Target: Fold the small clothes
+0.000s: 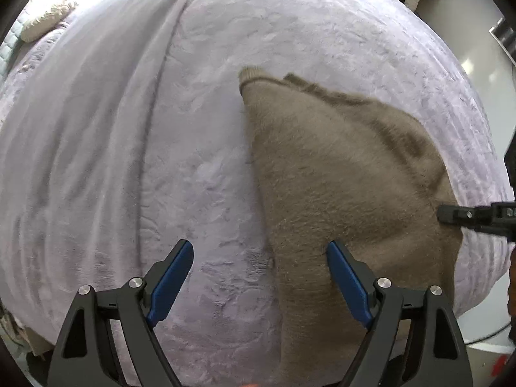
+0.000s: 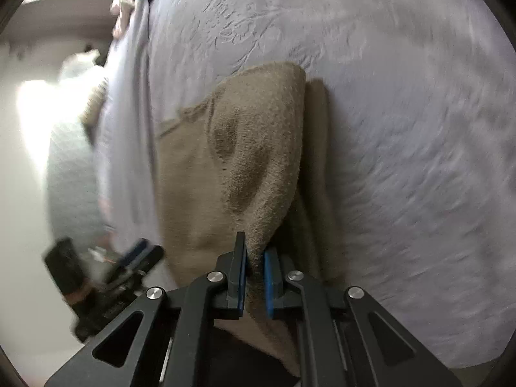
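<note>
A small tan knitted garment lies on a lilac plush blanket. My left gripper is open and empty, its jaws wide apart over the garment's left edge. My right gripper is shut on a pinched fold of the tan garment and lifts that edge a little off the blanket. In the left wrist view the right gripper reaches in from the right at the garment's right edge. In the right wrist view the left gripper shows blurred at the lower left.
The blanket covers a bed and has a long raised fold on its left part. A beige pillow lies at the far left corner. Pale floor lies past the bed's right edge.
</note>
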{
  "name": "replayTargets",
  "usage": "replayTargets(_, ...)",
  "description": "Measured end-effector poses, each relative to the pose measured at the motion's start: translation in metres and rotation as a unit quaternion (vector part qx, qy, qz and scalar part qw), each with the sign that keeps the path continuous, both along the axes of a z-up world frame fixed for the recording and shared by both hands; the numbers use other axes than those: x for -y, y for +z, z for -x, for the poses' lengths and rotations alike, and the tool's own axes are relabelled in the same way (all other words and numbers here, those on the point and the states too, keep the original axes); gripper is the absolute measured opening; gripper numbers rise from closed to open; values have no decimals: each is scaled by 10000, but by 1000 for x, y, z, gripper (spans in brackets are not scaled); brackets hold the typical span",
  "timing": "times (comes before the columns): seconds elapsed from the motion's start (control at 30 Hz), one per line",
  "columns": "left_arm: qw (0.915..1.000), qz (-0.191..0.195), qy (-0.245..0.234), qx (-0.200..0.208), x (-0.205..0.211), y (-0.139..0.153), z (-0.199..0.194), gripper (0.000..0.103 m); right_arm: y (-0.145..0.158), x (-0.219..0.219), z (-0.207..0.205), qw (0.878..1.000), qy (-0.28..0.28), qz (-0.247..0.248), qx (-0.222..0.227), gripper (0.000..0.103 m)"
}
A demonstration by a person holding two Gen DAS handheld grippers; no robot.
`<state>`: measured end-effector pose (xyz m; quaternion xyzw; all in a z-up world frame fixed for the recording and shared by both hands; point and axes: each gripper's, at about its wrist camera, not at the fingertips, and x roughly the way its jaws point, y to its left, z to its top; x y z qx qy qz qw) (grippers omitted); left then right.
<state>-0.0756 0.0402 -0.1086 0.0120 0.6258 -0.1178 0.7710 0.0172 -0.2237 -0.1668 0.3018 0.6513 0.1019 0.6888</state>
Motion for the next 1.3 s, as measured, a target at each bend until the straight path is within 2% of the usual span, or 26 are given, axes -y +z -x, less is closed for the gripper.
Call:
replayTargets(0.1, 9997, 189, 78, -123, -3, -9, 2, 86, -16, 0, -3, 9981, 270, 550, -99, 9)
replayTargets(0.17, 9998, 130, 68, -147, 0, -10, 3, 94, -28, 0, -2, 9969, 322, 700, -130, 9)
replayTargets(0.33, 9997, 151, 32, -189, -3, -9, 5, 94, -31, 11, 12, 9988, 25, 474, -102, 10)
replayTargets(0.53, 9998, 142, 37, -159, -7, -2, 4, 94, -12, 19, 36, 9995, 11, 303, 83, 13)
replayTargets(0.6, 9998, 139, 72, -94, -9, 3, 3, 94, -7, 18, 45, 9998, -4, 217, 30, 18)
replayTargets(0.67, 9997, 166, 161, 19, -13, 9, -1, 94, -3, 18, 53, 9997, 11, 248, -27, 37)
replayTargets(0.7, 9997, 168, 192, 48, -12, 11, -3, 94, -1, 16, 59, 9995, 65, 319, -57, 43)
replayTargets(0.73, 9996, 153, 222, 73, -13, 12, -7, 94, 0, 9, 62, 9990, 156, 419, -51, 46)
replayTargets(0.83, 9998, -49, 177, 85, -11, 7, -12, 94, 9, -8, 70, 9950, 547, 830, 53, 46)
replayTargets(0.9, 9997, -233, 38, 53, -5, 1, -9, 94, 8, -21, 74, 9925, 788, 937, 60, 44)
replayTargets(1.0, 9998, -210, -26, 29, -2, -1, -3, 94, 1, -36, 75, 9907, 971, 943, -110, 33)
replayTargets(1.07, 9998, -200, -13, 15, -2, -2, 1, 94, -3, -45, 78, 9866, 1131, 1171, -131, 9)
replayTargets(1.23, 9999, -79, 55, -63, -6, -10, 7, 94, -27, -62, 75, 9726, 1461, 1802, -139, 7)
replayTargets(1.3, 9999, -79, 60, -74, -6, -9, 8, 94, -32, -64, 78, 9700, 1530, 1885, -77, 6)
